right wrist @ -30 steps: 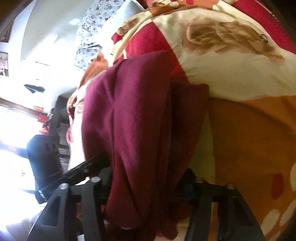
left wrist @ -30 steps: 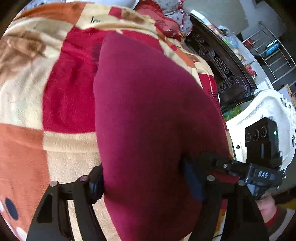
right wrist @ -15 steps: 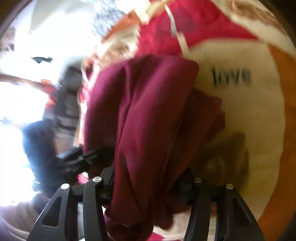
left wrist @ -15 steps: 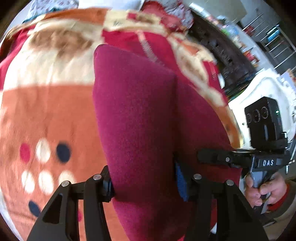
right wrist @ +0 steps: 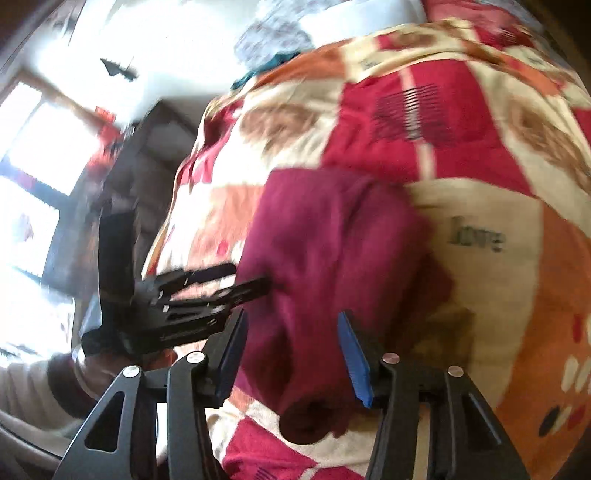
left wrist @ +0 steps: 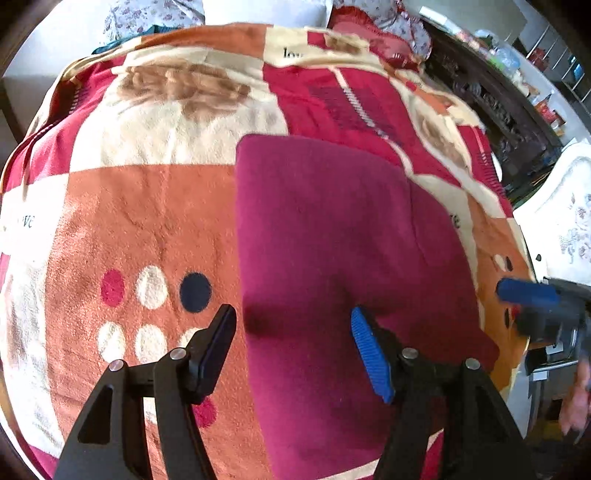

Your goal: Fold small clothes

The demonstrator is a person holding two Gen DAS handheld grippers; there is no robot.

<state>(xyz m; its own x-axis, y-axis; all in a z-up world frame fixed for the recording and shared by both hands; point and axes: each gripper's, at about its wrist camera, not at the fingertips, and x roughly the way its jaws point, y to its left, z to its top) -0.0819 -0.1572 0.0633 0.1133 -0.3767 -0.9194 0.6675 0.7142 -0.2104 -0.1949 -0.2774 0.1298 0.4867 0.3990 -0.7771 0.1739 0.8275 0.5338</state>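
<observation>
A dark red folded garment lies flat on the patterned blanket. My left gripper is open just above the garment's near left edge, holding nothing. In the right wrist view the garment lies bunched along its near edge. My right gripper is open over that near end, holding nothing. The right gripper also shows at the right edge of the left wrist view, and the left gripper shows in the right wrist view touching the garment's left side.
The blanket covers a bed with pillows at the far end. A dark carved wooden cabinet and a white chair stand to the right of the bed. A bright window is at the left.
Both grippers have opened and let go of the garment, which was held up and now lies on the blanket. Both grippers have drawn back a little.
</observation>
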